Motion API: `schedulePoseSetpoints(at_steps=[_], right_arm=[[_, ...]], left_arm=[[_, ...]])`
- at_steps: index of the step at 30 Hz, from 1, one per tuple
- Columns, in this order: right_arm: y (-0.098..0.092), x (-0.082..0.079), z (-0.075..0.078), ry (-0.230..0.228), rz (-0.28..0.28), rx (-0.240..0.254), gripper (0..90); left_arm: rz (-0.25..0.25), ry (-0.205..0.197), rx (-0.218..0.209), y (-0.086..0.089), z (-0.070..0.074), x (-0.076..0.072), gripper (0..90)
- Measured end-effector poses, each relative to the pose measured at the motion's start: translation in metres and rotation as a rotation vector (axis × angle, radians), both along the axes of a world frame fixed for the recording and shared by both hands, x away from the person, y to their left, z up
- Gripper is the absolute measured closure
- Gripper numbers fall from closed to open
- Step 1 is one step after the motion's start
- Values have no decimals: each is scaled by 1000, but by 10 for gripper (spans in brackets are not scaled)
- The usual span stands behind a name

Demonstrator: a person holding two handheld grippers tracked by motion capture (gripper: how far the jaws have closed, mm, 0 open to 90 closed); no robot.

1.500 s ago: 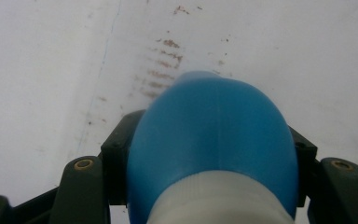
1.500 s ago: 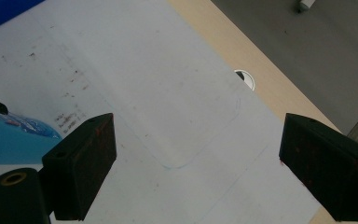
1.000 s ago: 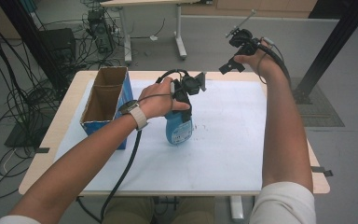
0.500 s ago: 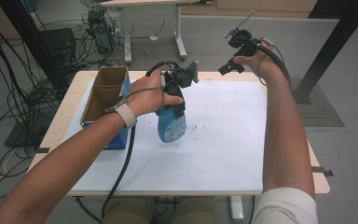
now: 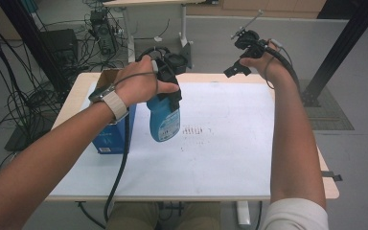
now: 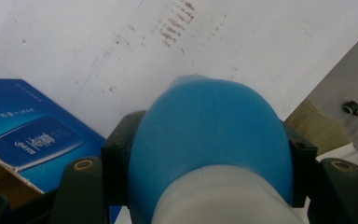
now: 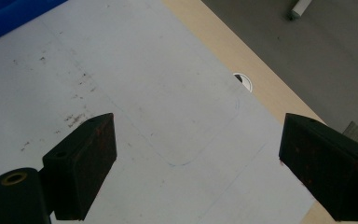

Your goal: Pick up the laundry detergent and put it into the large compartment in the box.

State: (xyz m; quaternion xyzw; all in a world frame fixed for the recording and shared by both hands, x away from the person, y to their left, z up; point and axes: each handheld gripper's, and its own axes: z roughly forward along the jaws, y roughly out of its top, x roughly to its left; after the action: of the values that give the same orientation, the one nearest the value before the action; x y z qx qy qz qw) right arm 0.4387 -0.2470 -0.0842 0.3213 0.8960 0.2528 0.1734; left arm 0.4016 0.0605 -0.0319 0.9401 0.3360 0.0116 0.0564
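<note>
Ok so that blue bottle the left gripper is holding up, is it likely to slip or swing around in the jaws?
The blue bottle looks smooth and rounded where the left gripper clamps it, so it could slip or twist. It hangs tilted below the grip, so most of its weight may swing. The plastic wall probably gives a little under pressure.

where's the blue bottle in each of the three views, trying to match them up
High view: the blue bottle hangs left of centre, held in the left claw above the table, beside the blue box.
Left gripper view: the bottle takes up the lower middle, pinched between the two black jaws.
Right gripper view: not in it.
Shared landmark: the patch of dark marks on the white sheet.
</note>
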Motion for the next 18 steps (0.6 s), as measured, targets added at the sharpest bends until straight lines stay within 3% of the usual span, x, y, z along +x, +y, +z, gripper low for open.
schedulePoseSetpoints(at_steps=[3, 9, 18], right_arm=[[1, -1, 0, -3, 5, 0, 112], [2, -4, 1, -5, 14, -6, 113], [-3, -8, -2, -3, 14, 4, 115]], left_arm=[[12, -5, 2, 0, 9, -2, 382], [84, 18, -37, 15, 23, 0, 382], [139, -1, -20, 25, 42, -4, 381]])
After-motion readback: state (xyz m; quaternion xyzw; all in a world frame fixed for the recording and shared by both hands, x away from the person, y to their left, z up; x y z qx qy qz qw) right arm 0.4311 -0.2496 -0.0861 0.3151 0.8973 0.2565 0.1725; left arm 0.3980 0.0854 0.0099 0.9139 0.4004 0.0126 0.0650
